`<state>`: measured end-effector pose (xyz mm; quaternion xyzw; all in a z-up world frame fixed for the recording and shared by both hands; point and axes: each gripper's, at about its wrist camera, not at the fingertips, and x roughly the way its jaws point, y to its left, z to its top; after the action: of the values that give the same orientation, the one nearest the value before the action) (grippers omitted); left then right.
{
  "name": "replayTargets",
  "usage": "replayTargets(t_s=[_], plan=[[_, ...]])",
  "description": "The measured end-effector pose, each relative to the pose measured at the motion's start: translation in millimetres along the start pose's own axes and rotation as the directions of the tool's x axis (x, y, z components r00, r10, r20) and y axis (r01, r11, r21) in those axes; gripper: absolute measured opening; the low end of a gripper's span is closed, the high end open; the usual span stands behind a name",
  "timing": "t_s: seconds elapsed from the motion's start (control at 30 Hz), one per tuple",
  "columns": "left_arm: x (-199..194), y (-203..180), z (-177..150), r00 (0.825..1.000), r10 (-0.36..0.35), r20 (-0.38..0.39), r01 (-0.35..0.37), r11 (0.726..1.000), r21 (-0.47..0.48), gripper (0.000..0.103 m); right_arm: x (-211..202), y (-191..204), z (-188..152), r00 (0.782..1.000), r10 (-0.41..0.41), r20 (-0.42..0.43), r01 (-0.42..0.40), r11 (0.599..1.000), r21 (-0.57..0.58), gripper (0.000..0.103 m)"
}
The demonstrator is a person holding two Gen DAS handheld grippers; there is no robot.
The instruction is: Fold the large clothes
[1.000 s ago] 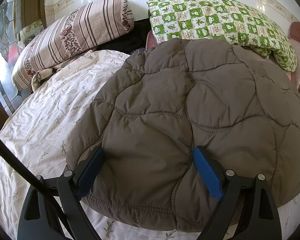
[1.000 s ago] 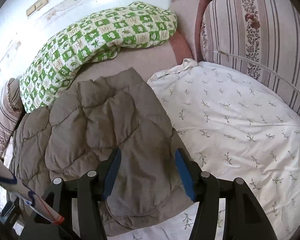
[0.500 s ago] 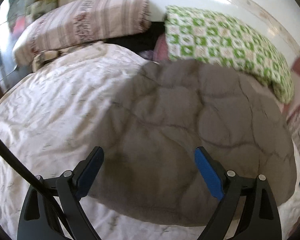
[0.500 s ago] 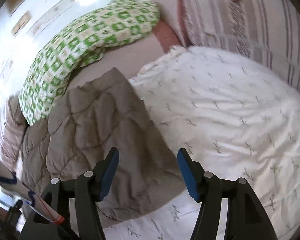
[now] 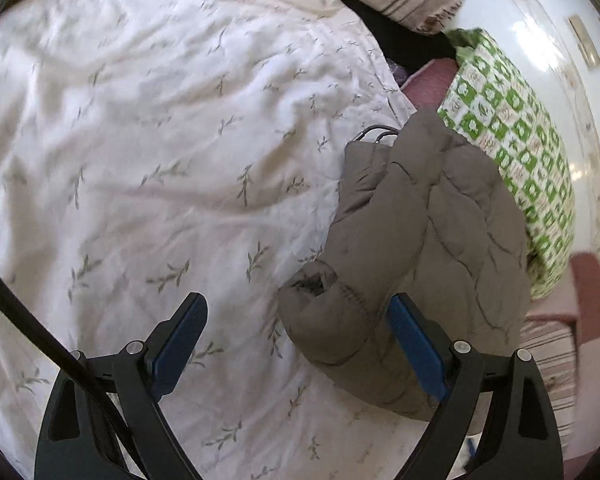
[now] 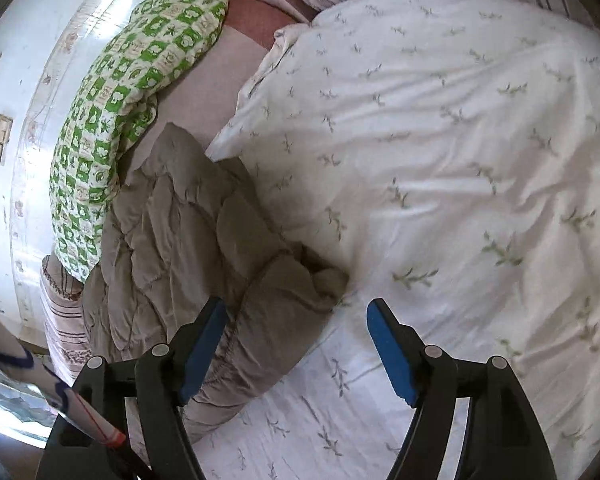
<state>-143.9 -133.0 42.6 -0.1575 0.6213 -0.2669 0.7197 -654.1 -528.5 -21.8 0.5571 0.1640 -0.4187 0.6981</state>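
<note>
Where it lies folded, the jacket (image 6: 188, 232) runs toward the green pillow (image 6: 132, 92).

The left gripper (image 5: 296, 340) points steeply down, and its jaws stand wide apart and press on nothing. The right gripper (image 6: 296, 344) also tilts down; its jaws are opening.

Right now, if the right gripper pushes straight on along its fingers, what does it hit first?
Likely the rumpled corner of the grey-brown quilted jacket, which lies between and just ahead of the right gripper's opening jaws, with the white leaf-print bedsheet under it. Depth is unclear.
</note>
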Motion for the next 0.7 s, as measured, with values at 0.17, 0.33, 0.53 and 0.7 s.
replayTargets(t_s=[0.17,0.33,0.53,0.7], plan=[[15.6,4.8,-6.2,0.994,-0.092,-0.053,0.088,0.993,-0.077,0.092,8.4,2.1,-4.0,1.0,0.013,0.004,-0.013,1.0,0.006,0.081],[30.9,-8.9,-5.4,0.993,-0.119,-0.022,0.117,0.992,-0.054,0.092,21.5,1.8,-1.7,0.999,0.036,0.02,-0.037,0.999,0.036,0.084],[46.4,-25.7,-1.7,0.994,-0.105,0.031,0.105,0.994,0.004,0.091,41.7,5.0,0.7,0.996,0.084,0.029,-0.086,0.995,0.044,0.071],[35.6,-62.4,-9.8,0.99,0.022,0.136,-0.051,0.974,0.219,0.057,34.3,50.9,-8.6,0.991,-0.068,0.114,0.092,0.97,-0.226,0.041]])
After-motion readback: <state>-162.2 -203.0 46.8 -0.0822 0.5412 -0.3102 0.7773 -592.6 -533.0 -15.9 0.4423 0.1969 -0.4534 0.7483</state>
